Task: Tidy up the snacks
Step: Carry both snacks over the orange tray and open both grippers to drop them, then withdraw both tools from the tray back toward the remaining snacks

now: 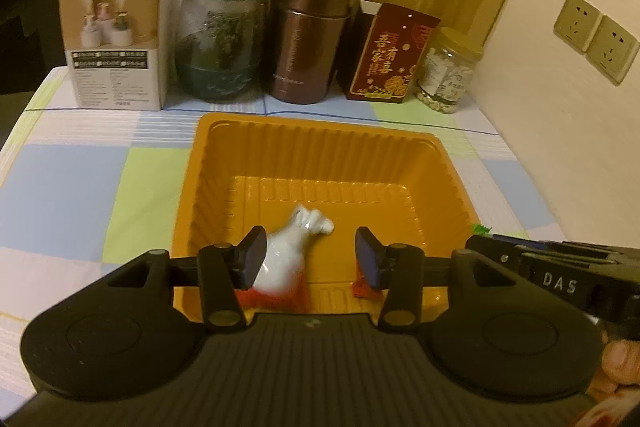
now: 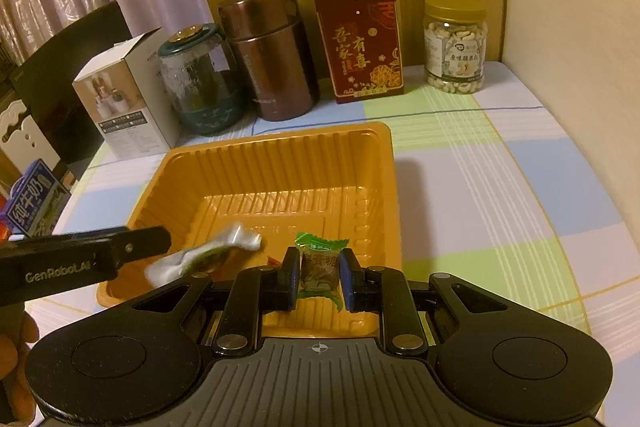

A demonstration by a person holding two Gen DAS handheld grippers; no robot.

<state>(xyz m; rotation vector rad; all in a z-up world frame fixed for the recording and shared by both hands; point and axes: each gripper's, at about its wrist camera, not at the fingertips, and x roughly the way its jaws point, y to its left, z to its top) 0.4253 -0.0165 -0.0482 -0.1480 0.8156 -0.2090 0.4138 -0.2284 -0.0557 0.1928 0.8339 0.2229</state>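
One orange tray [image 1: 320, 147] holds one white-wrapped snack [image 1: 288, 251] lying loose between the parted left gripper [image 1: 312, 257] jaws, nearer the nine o'clock pad. The right gripper [image 2: 319, 273] is clamped on one green-wrapped candy [image 2: 320, 267] above the tray's six o'clock edge. Five containers line the twelve o'clock side.

One orange tray [image 1: 320, 147], two wrapped candies [image 2: 320, 269] [image 1: 288, 247], two jars [image 1: 220, 39] [image 2: 455, 45], two boxes [image 1: 116, 39] [image 2: 362, 47], one brown canister [image 1: 308, 31].

white box [image 1: 116, 39] | glass jar [image 1: 220, 39] | brown canister [image 1: 308, 31] | wall sockets [image 1: 592, 35]
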